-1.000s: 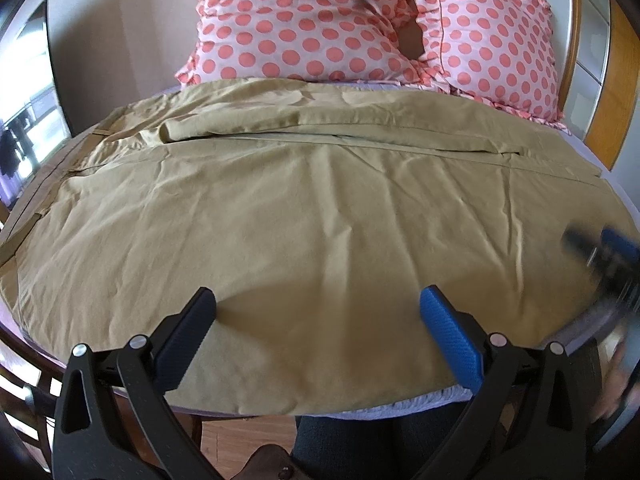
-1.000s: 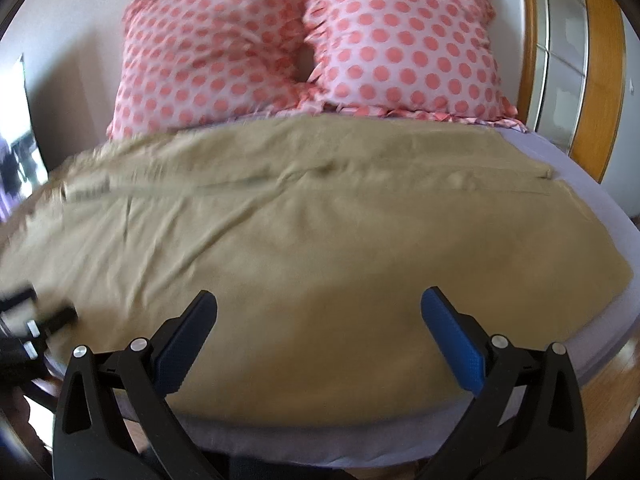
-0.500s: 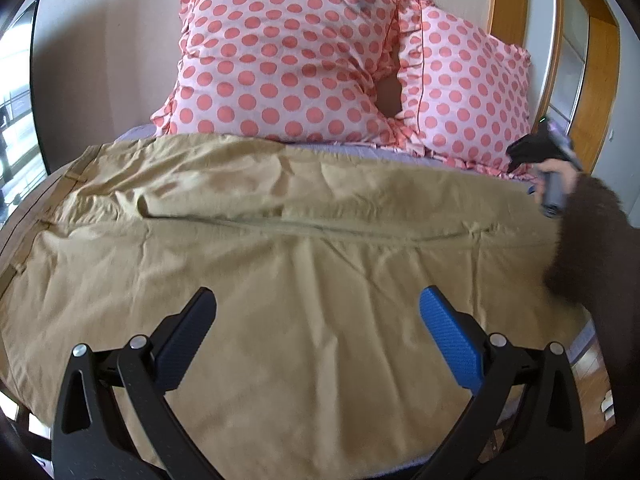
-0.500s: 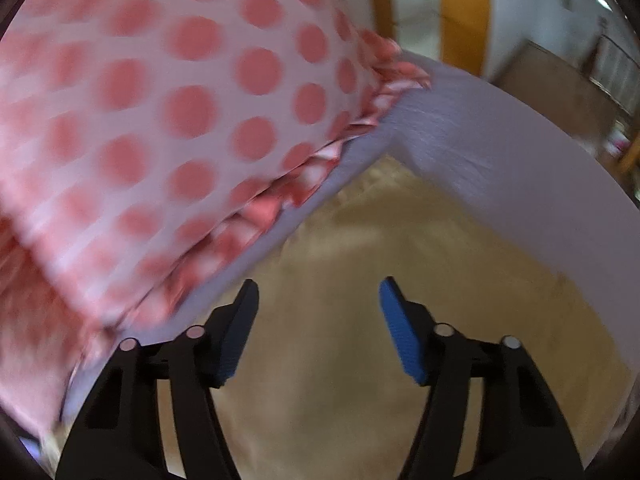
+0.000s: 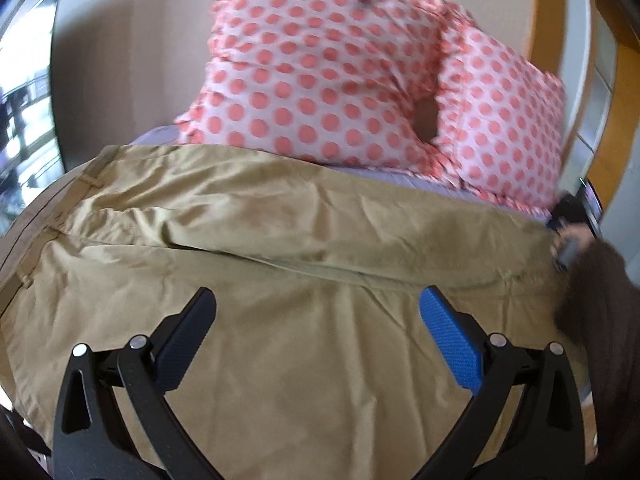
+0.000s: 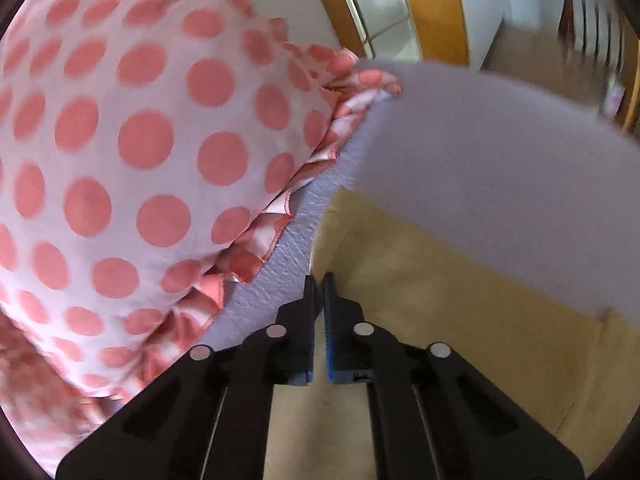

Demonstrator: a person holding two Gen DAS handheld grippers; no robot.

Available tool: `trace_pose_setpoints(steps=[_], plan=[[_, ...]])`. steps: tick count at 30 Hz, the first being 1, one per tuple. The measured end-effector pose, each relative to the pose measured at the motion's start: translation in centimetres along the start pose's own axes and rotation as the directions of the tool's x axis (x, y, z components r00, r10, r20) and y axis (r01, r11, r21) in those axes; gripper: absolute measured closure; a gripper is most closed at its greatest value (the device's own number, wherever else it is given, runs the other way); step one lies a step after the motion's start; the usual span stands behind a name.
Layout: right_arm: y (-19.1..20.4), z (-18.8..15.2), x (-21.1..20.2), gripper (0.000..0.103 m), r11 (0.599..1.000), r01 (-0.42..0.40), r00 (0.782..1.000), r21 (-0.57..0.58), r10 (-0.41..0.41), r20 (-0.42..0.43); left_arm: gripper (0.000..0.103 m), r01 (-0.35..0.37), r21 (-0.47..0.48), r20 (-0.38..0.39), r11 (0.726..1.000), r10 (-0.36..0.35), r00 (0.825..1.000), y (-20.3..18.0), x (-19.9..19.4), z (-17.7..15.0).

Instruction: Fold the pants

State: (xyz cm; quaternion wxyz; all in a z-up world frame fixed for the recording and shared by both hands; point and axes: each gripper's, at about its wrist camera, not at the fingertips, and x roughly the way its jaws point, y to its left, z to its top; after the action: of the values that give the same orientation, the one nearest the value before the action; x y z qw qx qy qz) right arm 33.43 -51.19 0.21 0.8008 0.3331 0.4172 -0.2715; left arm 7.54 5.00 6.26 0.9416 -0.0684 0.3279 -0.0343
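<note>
Tan pants (image 5: 304, 320) lie spread across the bed, waistband at the left, legs running to the right. My left gripper (image 5: 318, 320) is open and empty, hovering over the near leg. My right gripper (image 6: 318, 284) is shut on the far hem corner of the pants (image 6: 440, 300), close to the pillow. It also shows at the right edge of the left wrist view (image 5: 570, 224), held by a hand in a dark sleeve.
Two pink polka-dot pillows (image 5: 320, 80) (image 6: 132, 152) lean at the head of the bed. Lilac bedsheet (image 6: 500, 140) lies beyond the hem. A wooden door frame (image 6: 432, 4) stands on the right, a window (image 5: 24, 120) on the left.
My right gripper reached the far hem corner by the pillow and closed from open to shut on it. My left gripper moved forward over the pants and stayed open.
</note>
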Motion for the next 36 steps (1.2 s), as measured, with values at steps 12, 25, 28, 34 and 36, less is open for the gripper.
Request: trace_pose_setpoints(steps=[12, 25, 28, 34, 36], plan=[[-16.9, -7.0, -13.4, 0.1, 0.904, -0.396, 0.918, 0.162, 0.396, 0.037, 0.002, -0.064, -0.102, 0.083, 0.993, 0.072, 0.994, 6.1, -3.6, 2.2], [-18.2, -10.0, -12.7, 0.081, 0.904, -0.369, 0.919, 0.218, 0.39, -0.062, 0.002, 0.139, -0.262, 0.013, 0.955, -0.141, 0.99, 10.0, 1.8, 7.2], [-19.0, -9.4, -12.4, 0.102, 0.866, -0.435, 0.893, 0.248, 0.45, -0.008, 0.004, 0.136, -0.287, -0.057, 0.948, -0.159, 0.986, 10.0, 5.3, 9.3], [-20.1, -8.4, -13.8, 0.102, 0.837, -0.495, 0.867, 0.234, 0.493, 0.069, 0.026, 0.057, -0.354, -0.209, 0.933, -0.138, 0.968, 10.9, 13.1, 11.4], [-20.0, -8.4, -14.0, 0.102, 0.838, -0.497, 0.866, 0.227, 0.494, 0.074, 0.041, -0.014, -0.362, -0.246, 0.932, -0.081, 0.966, 11.4, 15.5, 11.9]])
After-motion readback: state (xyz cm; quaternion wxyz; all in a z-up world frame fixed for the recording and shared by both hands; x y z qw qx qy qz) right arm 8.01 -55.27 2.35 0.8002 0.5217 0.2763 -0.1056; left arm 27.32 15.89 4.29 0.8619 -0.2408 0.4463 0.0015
